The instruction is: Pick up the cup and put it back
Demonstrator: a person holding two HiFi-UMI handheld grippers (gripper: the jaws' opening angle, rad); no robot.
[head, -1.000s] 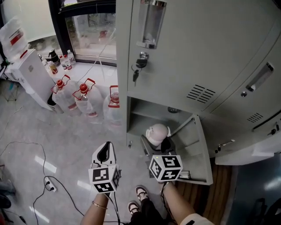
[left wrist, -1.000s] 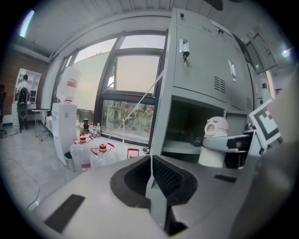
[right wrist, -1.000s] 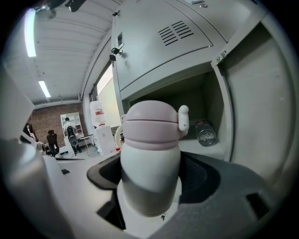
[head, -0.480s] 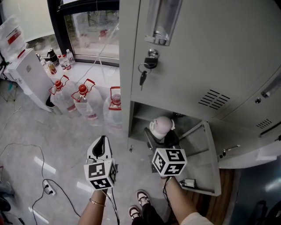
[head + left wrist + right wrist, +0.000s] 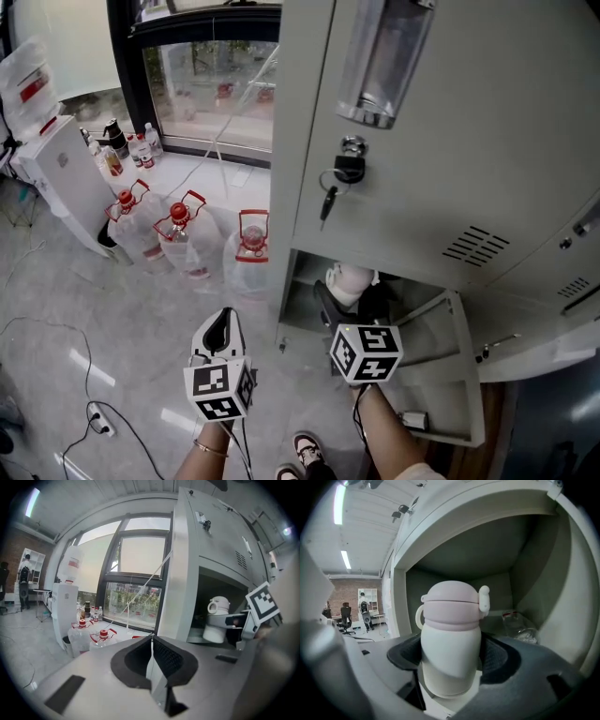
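Note:
The cup (image 5: 451, 641) is a white bottle with a pale pink lid and a small handle. It stands upright between the jaws of my right gripper (image 5: 451, 660), which is shut on its body. In the head view the cup (image 5: 351, 281) sits at the mouth of the open bottom locker compartment (image 5: 305, 300), ahead of the right gripper (image 5: 361, 305). From the left gripper view the cup (image 5: 215, 619) shows at the right inside the compartment. My left gripper (image 5: 218, 330) hangs over the floor to the left of the locker, jaws pressed together with nothing between them.
The compartment door (image 5: 459, 375) lies swung open to the right. A clear plastic bottle (image 5: 518, 625) lies at the back right of the compartment. Three big water jugs (image 5: 183, 230) stand on the floor by the window, with a white dispenser (image 5: 61, 169) at the left.
My right gripper has carried the cup forward toward the bottom compartment, so the cup now sits deeper under the upper door. The left gripper has stayed shut beside it.

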